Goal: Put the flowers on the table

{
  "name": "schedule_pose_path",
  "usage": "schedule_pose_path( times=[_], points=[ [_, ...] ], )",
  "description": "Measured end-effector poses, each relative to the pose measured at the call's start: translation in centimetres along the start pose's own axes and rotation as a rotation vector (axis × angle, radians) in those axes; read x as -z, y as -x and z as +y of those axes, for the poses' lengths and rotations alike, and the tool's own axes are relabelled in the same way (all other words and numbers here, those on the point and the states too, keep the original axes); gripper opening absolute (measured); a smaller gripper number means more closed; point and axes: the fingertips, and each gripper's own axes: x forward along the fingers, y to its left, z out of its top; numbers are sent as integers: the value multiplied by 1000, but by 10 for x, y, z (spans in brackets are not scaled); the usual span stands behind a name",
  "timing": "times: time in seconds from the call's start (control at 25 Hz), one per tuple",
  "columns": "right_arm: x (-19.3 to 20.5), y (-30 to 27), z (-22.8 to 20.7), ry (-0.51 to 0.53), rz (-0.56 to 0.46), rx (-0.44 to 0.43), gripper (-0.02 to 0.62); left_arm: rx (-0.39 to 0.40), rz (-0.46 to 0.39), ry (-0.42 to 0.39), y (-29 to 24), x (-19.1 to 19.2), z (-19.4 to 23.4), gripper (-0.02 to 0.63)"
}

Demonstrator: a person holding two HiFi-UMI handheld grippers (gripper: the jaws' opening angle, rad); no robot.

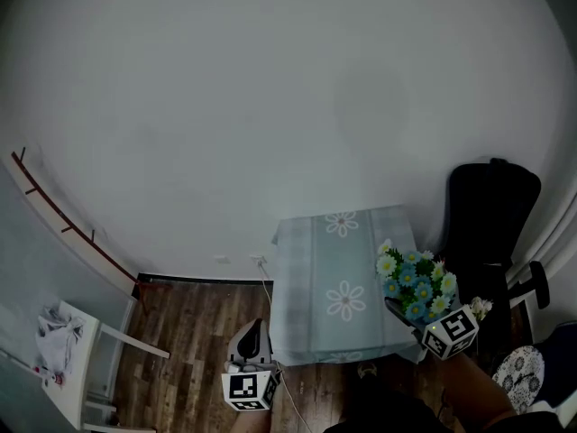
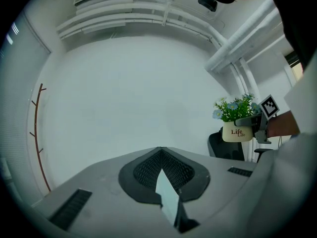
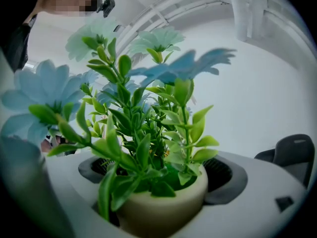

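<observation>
A cream pot of blue and white flowers (image 1: 415, 287) is held at the right edge of the table (image 1: 315, 269), which wears a pale green cloth with daisy prints. My right gripper (image 1: 407, 314) is shut on the pot, its marker cube just behind. In the right gripper view the pot (image 3: 163, 207) sits between the jaws, and leaves fill the frame. The left gripper view shows the pot (image 2: 237, 132) off to the right, in the air. My left gripper (image 1: 252, 332) hangs low over the wooden floor, in front of the table's left corner, jaws (image 2: 163, 180) shut on nothing.
A black office chair (image 1: 487, 215) stands right of the table. A white chair (image 1: 72, 350) with cloth on it is at the far left. A white cable (image 1: 266, 282) runs down the wall by the table. A wooden coat rack (image 1: 63, 215) hangs on the left wall.
</observation>
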Motion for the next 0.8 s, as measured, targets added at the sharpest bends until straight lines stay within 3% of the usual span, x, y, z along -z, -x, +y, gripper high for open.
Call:
schedule_pose_path(
  times=[0.32, 0.8],
  points=[
    [3, -60, -24, -7, 0, -32, 535, -8, 26, 14, -55, 7, 15, 3],
    [14, -126, -68, -68, 10, -86, 535, -18, 61, -38, -141, -6, 20, 3]
  ],
)
